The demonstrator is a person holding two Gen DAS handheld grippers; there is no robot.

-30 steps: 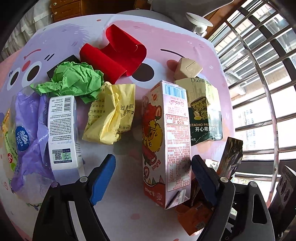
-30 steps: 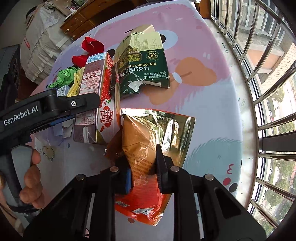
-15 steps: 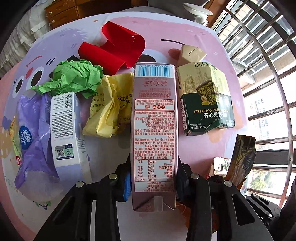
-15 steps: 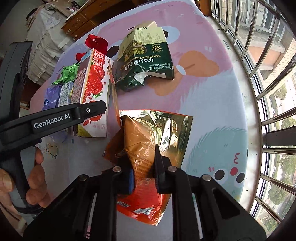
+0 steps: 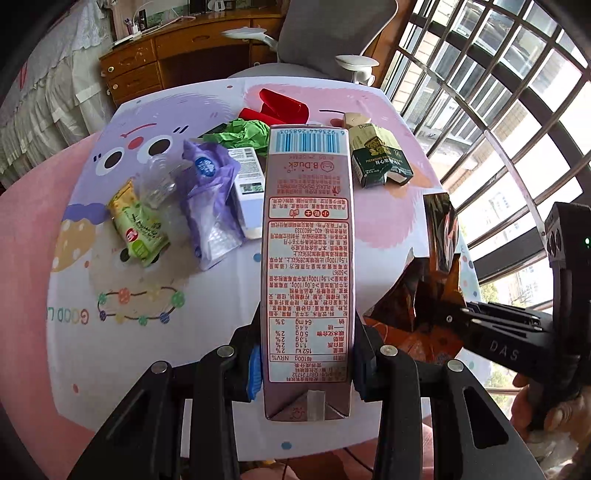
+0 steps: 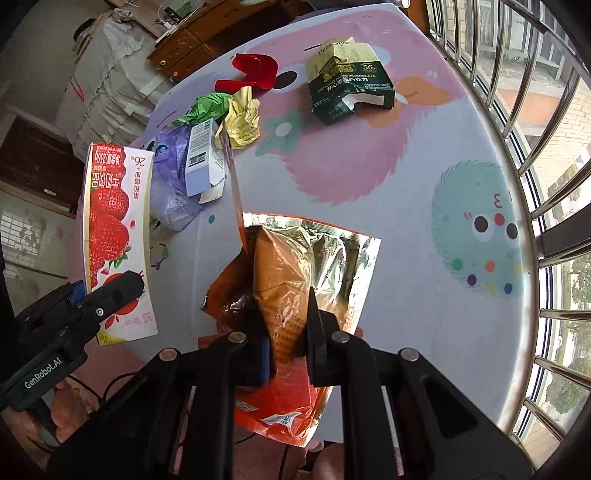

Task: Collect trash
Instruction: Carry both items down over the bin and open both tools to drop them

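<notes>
My left gripper (image 5: 306, 363) is shut on a strawberry milk carton (image 5: 307, 266), held up above the table's near edge; the carton (image 6: 116, 236) also shows at the left of the right wrist view. My right gripper (image 6: 288, 347) is shut on an orange foil snack bag (image 6: 295, 273), lifted off the table and seen at the right of the left wrist view as the foil bag (image 5: 432, 288). On the table lie a green chocolate box (image 6: 349, 92), red curled paper (image 6: 255, 72), green crumpled paper (image 6: 207, 107), a yellow wrapper (image 6: 243, 118), a white box (image 6: 201, 155) and a purple plastic bag (image 5: 208, 199).
A green-yellow snack packet (image 5: 138, 225) and a clear plastic bottle (image 5: 160, 181) lie at the table's left. The round table (image 6: 406, 184) has a cartoon-print cloth. A metal window railing (image 6: 546, 147) runs along its right side. A grey chair (image 5: 325, 33) and wooden drawers (image 5: 133, 74) stand behind.
My left gripper shut on the milk carton, then lifted it and drew back from the table. My right gripper kept hold of the foil bag and rose with it.
</notes>
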